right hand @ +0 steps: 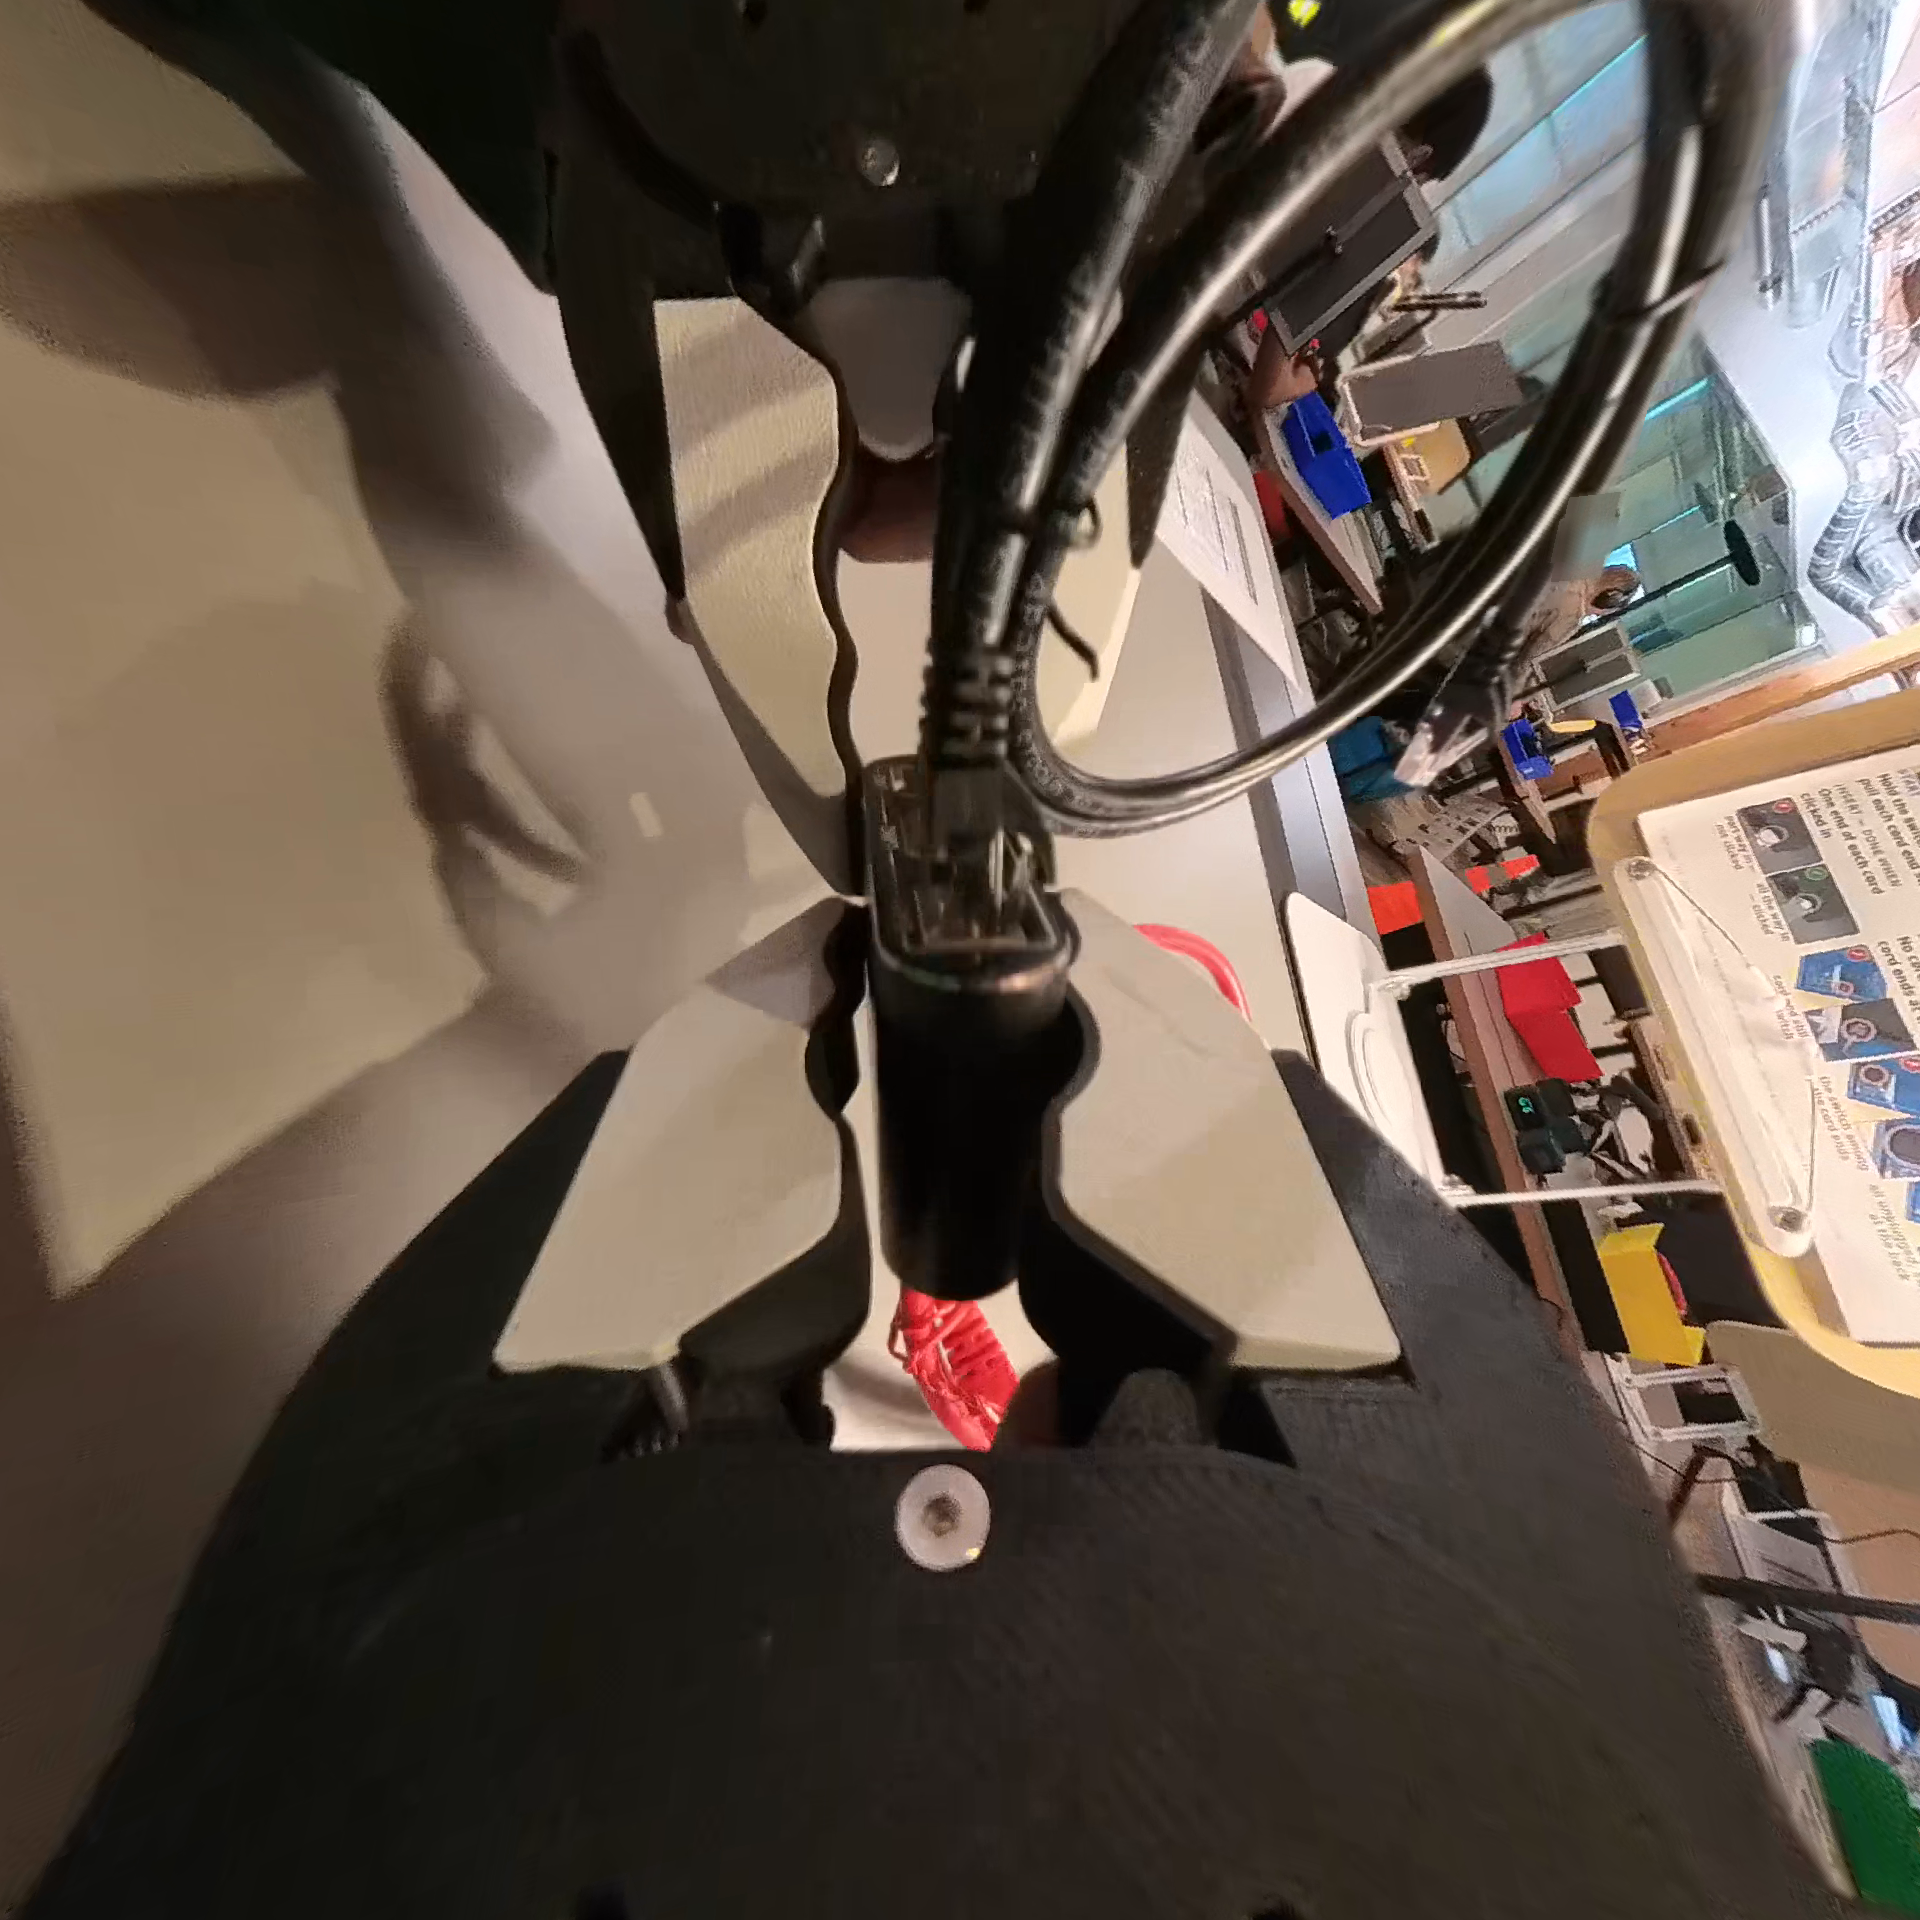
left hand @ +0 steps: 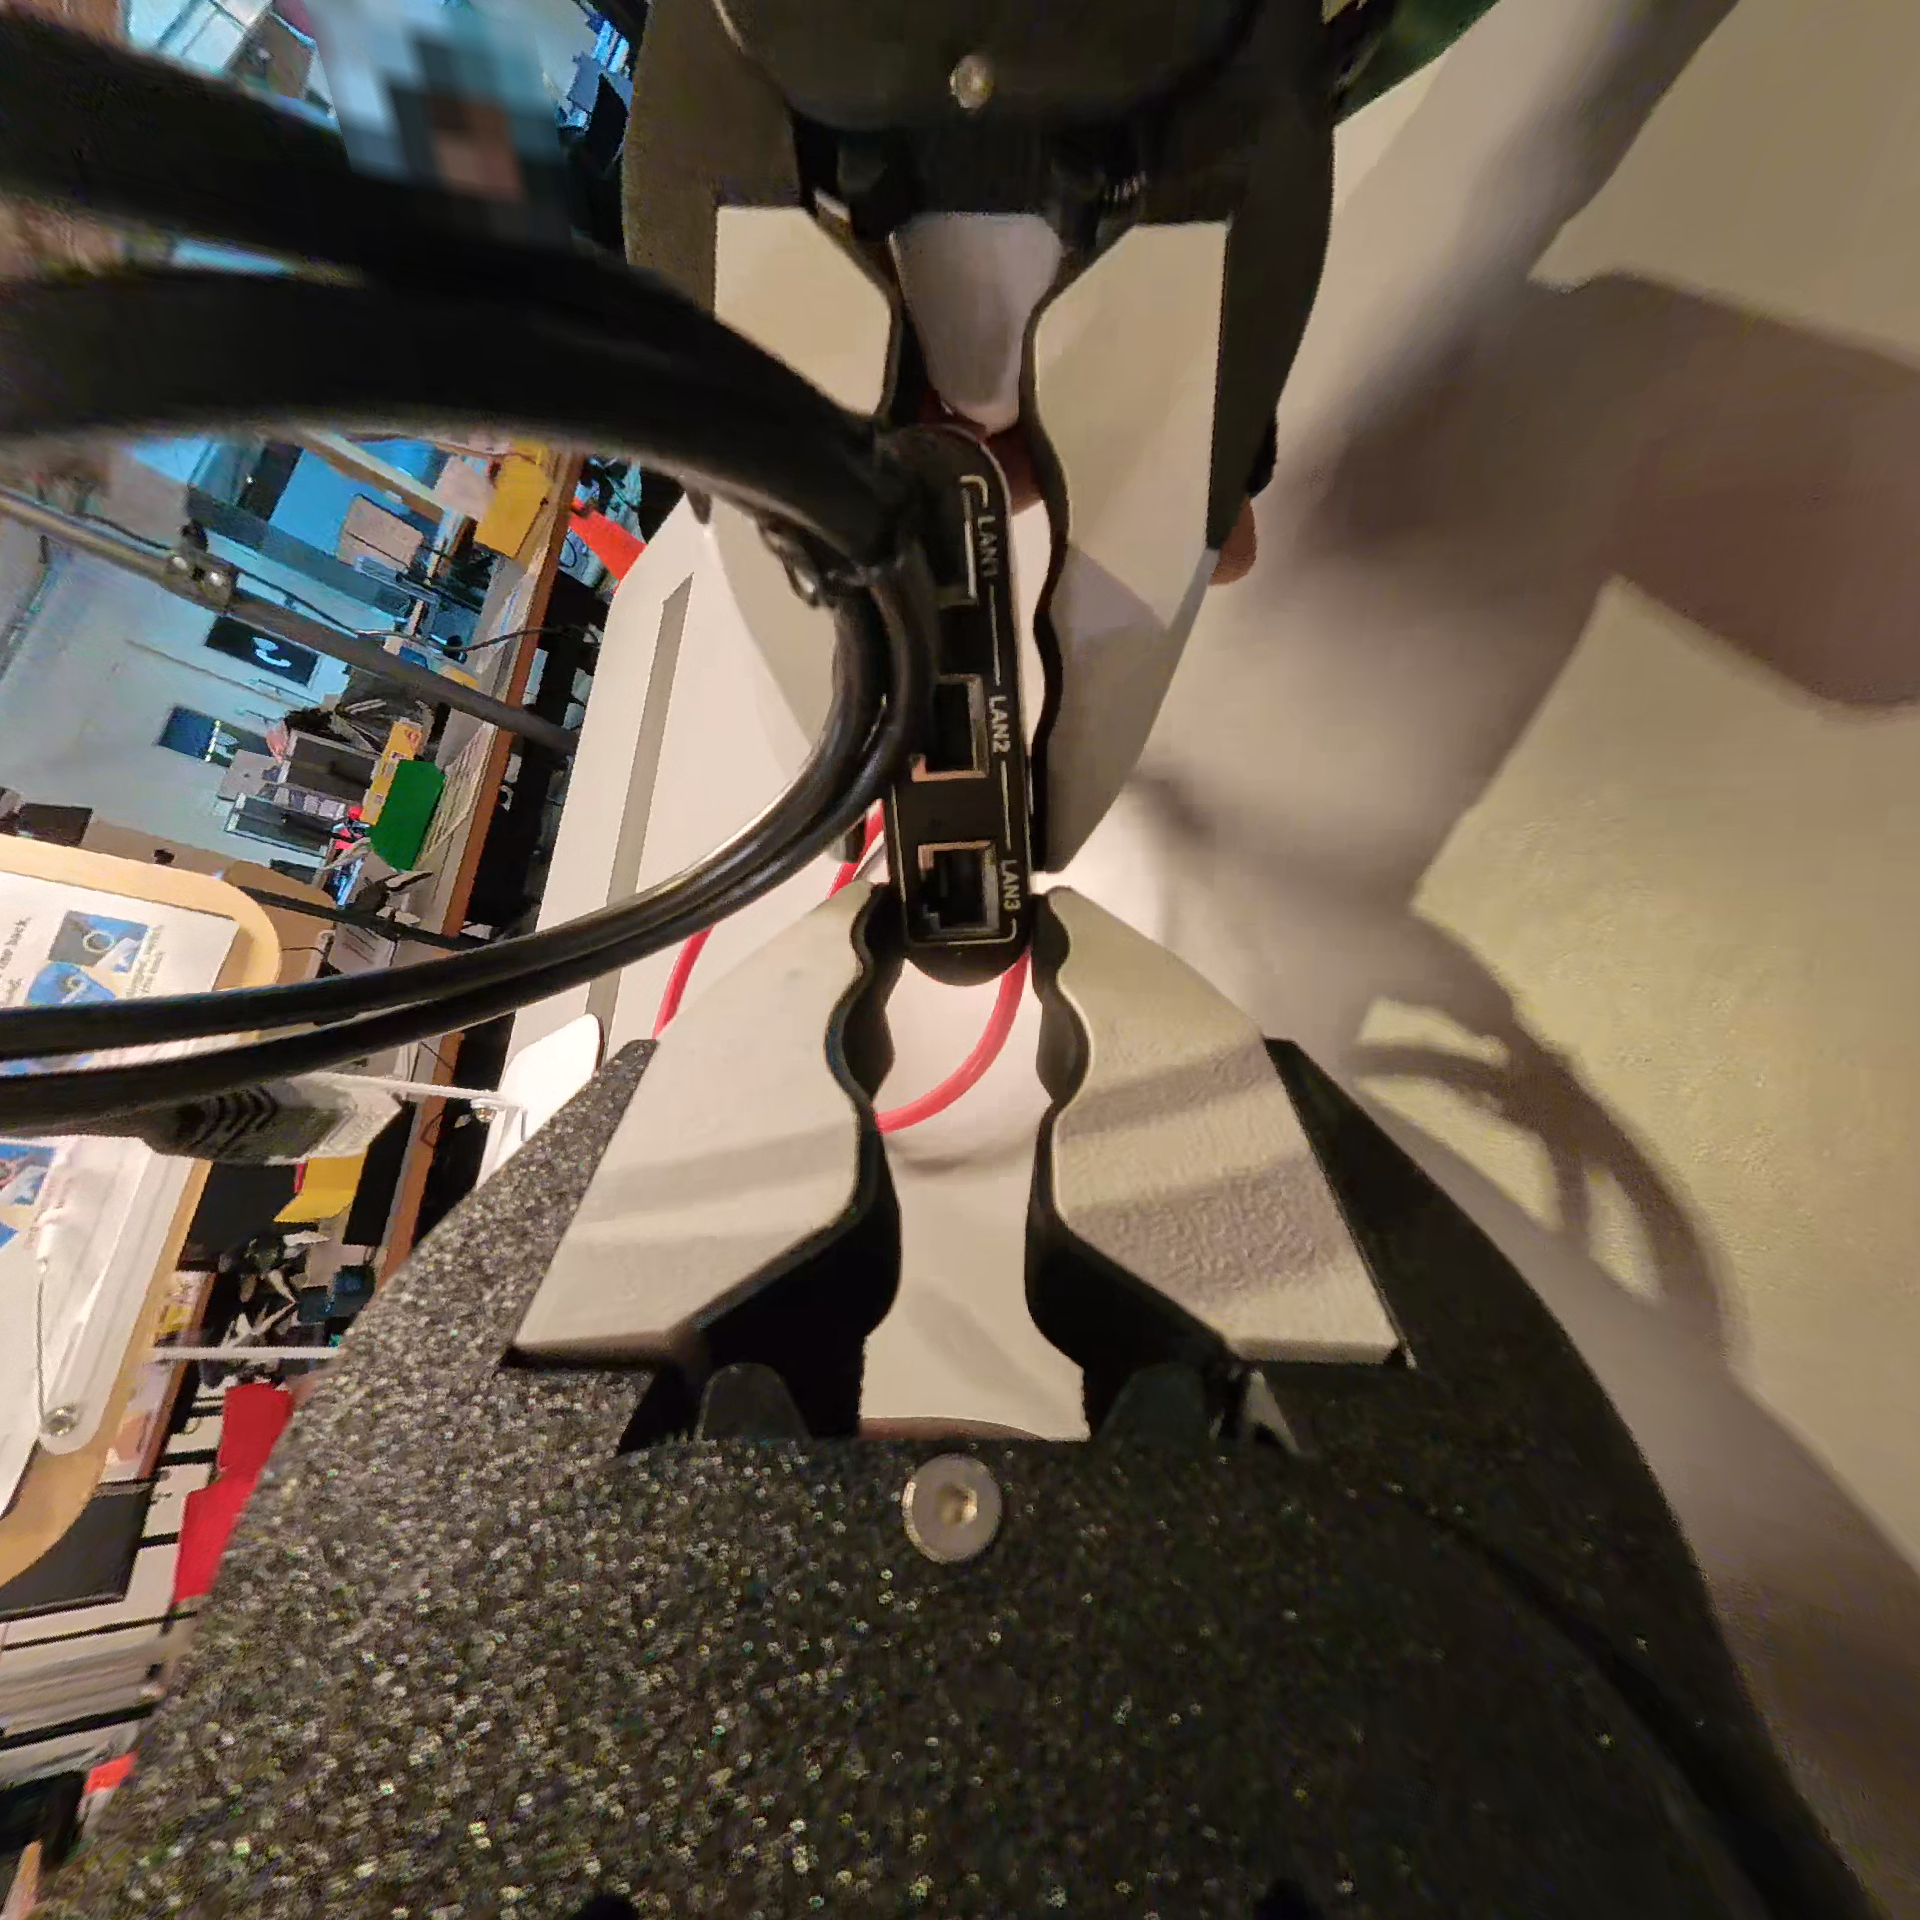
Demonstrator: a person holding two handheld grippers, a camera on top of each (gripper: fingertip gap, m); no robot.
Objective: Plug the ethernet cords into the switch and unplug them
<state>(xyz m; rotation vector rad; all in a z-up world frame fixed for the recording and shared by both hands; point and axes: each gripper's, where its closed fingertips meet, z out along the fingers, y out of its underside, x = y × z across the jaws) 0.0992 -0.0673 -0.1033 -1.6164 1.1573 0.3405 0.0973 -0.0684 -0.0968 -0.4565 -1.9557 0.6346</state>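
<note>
Switch (left hand: 961, 727): a slim black unit with a row of ports along one face, being held up off the pale desk (left hand: 1662, 935) between the two tools.
Left hand-held gripper (left hand: 951, 935): its fingertips are closing on the lower end of the switch, one on each side, right by the last port; the fingers are sitting narrow.
Right hand-held gripper (right hand: 961, 935): its fingers are clamping the black body of the switch (right hand: 956, 1122) end-on, so this view is looking along the unit.
Opposite tool: in each wrist view the other gripper's fingers are showing at the top, pinching the far end of the switch.
Black ethernet cords (left hand: 644, 956): a bundle is looping away from the port side of the switch; at least one plug (right hand: 961, 790) appears to be sitting in a port, though blur is making this hard to confirm.
Loose plug (left hand: 270, 1127): one cord end is hanging free, well apart from the switch.
Red cable (left hand: 966, 1081): curving on the desk beneath the switch.
Instruction sheet (right hand: 1787, 1039): standing on a clear holder at the desk's edge.
</note>
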